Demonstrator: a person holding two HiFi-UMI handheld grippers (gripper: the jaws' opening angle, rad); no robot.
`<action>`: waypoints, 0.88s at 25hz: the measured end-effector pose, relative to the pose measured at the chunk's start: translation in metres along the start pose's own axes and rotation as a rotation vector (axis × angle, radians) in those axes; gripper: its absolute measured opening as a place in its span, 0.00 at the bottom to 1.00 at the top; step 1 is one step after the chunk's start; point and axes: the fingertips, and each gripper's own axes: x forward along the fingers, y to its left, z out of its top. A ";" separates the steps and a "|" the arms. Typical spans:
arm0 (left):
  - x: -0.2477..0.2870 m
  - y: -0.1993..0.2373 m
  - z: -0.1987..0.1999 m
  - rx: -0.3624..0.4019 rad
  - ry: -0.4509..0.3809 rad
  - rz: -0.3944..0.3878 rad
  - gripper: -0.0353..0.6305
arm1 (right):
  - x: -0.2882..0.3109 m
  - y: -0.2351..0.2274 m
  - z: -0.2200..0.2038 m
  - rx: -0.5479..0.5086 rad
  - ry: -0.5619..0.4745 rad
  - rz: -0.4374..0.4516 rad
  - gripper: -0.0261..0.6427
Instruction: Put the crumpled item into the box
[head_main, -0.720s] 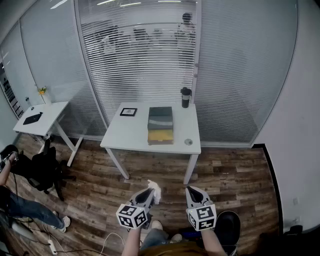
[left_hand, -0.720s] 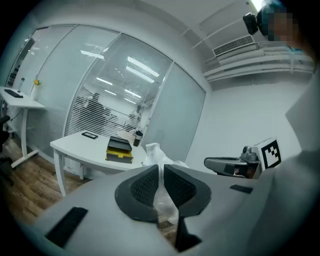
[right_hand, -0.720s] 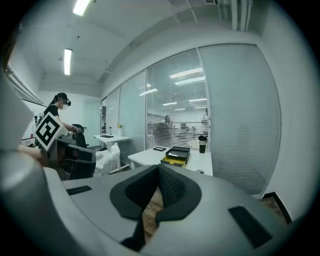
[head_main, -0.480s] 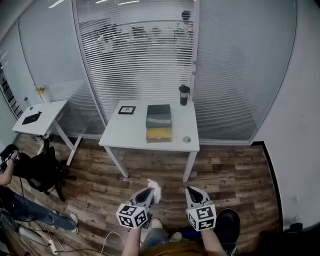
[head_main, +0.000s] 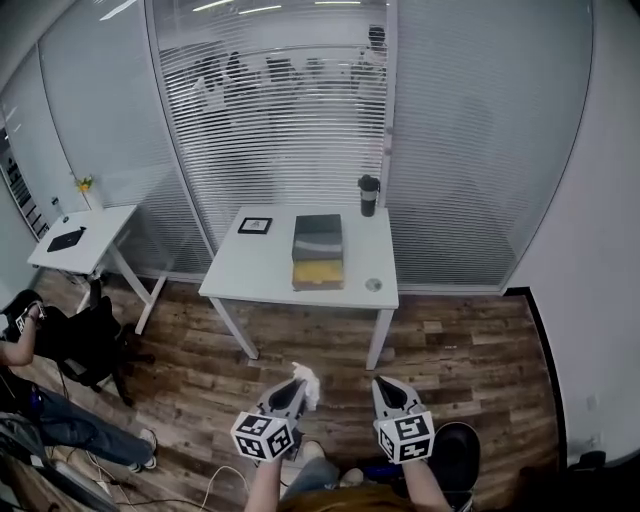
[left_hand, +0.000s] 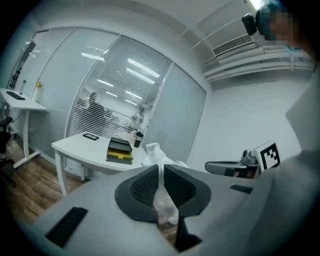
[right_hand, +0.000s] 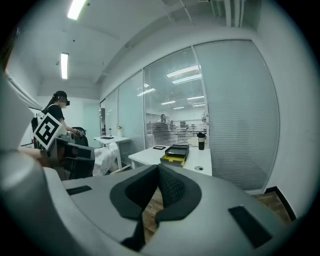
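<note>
One crumpled white item (left_hand: 155, 152) is clamped in the jaws of the left hand-held gripper (head_main: 296, 390), its top sticking out above them, over the wood floor (head_main: 470, 350). Just beside it, the right hand-held gripper (head_main: 386, 388) has its jaws together on nothing. Well ahead, the box (head_main: 319, 250) lies on the desk (head_main: 250, 275), with a dark cup (head_main: 369, 195) near it.
</note>
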 end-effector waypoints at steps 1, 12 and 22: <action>0.001 0.002 0.001 -0.002 -0.002 0.005 0.14 | 0.002 -0.001 0.000 -0.003 0.002 0.001 0.06; 0.050 0.049 0.005 -0.039 -0.003 0.041 0.14 | 0.067 -0.034 -0.004 -0.006 0.029 0.004 0.06; 0.184 0.159 0.068 -0.059 0.026 0.015 0.14 | 0.227 -0.092 0.026 0.004 0.075 -0.021 0.06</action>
